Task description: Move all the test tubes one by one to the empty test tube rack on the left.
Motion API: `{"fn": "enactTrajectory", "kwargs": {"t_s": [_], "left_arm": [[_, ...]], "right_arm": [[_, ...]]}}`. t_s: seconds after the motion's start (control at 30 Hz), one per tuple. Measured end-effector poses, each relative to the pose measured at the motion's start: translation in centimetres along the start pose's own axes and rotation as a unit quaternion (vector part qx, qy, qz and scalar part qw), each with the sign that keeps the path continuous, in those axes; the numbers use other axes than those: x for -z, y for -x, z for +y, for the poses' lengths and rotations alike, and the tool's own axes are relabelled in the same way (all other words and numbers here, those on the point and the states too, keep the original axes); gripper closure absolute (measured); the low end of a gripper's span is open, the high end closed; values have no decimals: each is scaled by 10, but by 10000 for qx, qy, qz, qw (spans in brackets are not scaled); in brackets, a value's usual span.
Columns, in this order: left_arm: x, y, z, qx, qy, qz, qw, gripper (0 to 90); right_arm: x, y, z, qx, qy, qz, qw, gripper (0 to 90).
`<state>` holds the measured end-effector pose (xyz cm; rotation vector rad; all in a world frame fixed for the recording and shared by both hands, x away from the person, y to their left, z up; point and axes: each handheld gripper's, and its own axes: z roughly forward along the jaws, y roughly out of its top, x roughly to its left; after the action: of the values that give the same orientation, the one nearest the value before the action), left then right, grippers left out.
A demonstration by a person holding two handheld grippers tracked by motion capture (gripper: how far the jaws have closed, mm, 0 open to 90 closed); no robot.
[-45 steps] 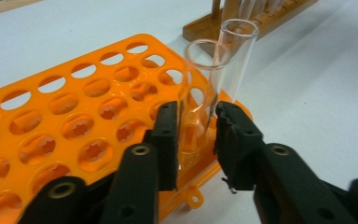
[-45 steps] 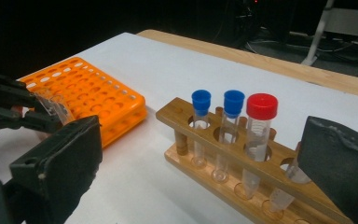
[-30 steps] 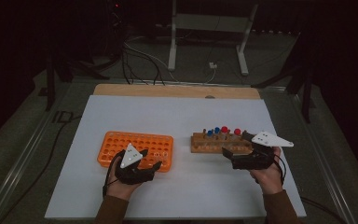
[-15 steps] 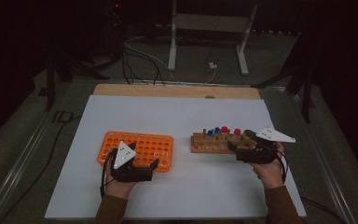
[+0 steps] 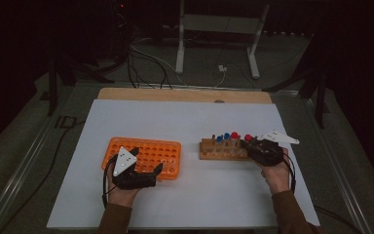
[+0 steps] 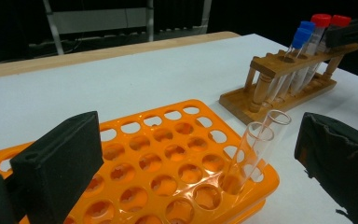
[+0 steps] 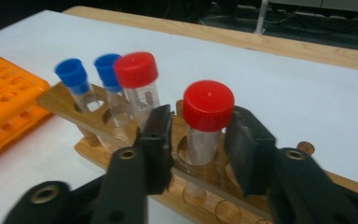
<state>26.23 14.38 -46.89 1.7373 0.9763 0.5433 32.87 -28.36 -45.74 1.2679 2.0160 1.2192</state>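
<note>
The left gripper (image 5: 157,171) rested at the near right corner of the orange rack (image 5: 143,156), in the person's left hand (image 5: 121,194). Its jaws were spread wide and held nothing. A second before, it sat more over the middle of the near edge, so it had slid a little to the right. Two open glass tubes (image 6: 256,149) stood in holes at that same corner of the orange rack, between the spread jaws in the left gripper view, but not touched.

To the right of the orange rack, well apart from it, stood the wooden rack (image 5: 222,148) on the white tabletop (image 5: 185,122). The right gripper (image 7: 198,147) had moved in to the right end of the wooden rack. A second before, it was only just beside that end. Now its jaws sat on either side of a red-capped tube (image 7: 205,123) that stood in its hole. The jaws were partly closed, very near the tube, but gaps showed on both sides, so they were not pinching it yet.

Farther along the wooden rack stood one more red cap (image 7: 137,72) and two blue caps (image 7: 72,73).

It looked like the right gripper was about to squeeze the tube and lift it out, maybe to bring it over to the orange rack.
</note>
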Motion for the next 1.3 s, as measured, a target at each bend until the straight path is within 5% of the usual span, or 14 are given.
{"fn": "enactTrajectory", "kwargs": {"t_s": [0.2, 1.3], "left_arm": [[-1, 0, -1, 22, -28, 24, 10000, 15], [-4, 4, -3, -75, -107, -24, 9999, 15]], "right_arm": [[-5, 1, -1, 31, -34, -55, 10000, 737], [20, -5, 22, 283, 300, -82, 9991, 742]]}}
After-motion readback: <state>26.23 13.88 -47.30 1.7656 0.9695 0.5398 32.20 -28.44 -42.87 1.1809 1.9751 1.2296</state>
